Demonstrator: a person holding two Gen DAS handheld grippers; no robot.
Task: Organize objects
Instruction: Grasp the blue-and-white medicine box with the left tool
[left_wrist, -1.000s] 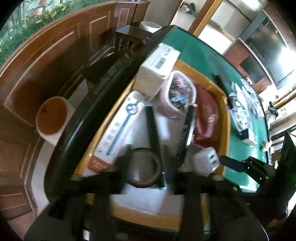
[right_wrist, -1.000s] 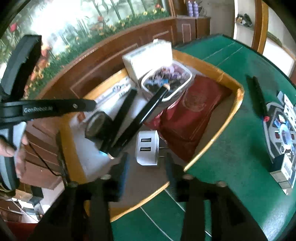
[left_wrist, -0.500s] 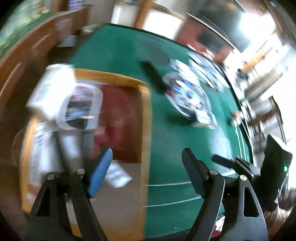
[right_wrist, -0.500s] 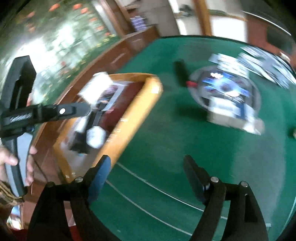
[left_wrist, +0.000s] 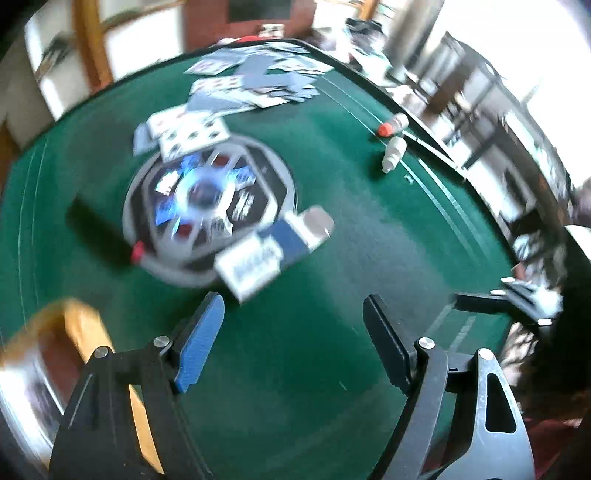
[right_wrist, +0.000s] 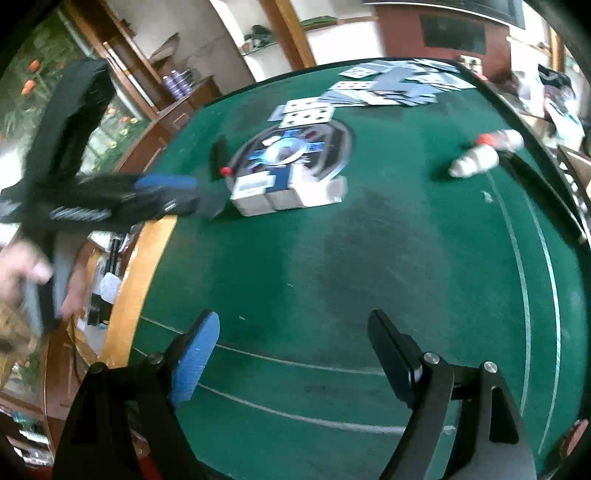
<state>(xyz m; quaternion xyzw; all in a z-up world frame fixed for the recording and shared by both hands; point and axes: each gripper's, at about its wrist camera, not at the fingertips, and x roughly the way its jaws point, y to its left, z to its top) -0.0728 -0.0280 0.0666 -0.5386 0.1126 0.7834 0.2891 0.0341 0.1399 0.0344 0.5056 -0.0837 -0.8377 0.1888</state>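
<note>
Both grippers have swung away from the wooden tray (right_wrist: 147, 258) onto the green felt worktop (right_wrist: 351, 258): left gripper (left_wrist: 291, 332) and right gripper (right_wrist: 291, 343) hover, fingers spread and empty, near the round card dispenser (left_wrist: 207, 206) with small boxes (right_wrist: 273, 192) beside it.

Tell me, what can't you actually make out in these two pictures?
- Box contents: right view, mostly hidden behind the wooden rim and the left gripper.
- Round disc's markings: left view, motion-blurred.
- Playing cards' ranks: right view, too small.
- Two small bottles' labels: blurred in both.
- Right gripper: body cut off by the bottom edge.
</note>
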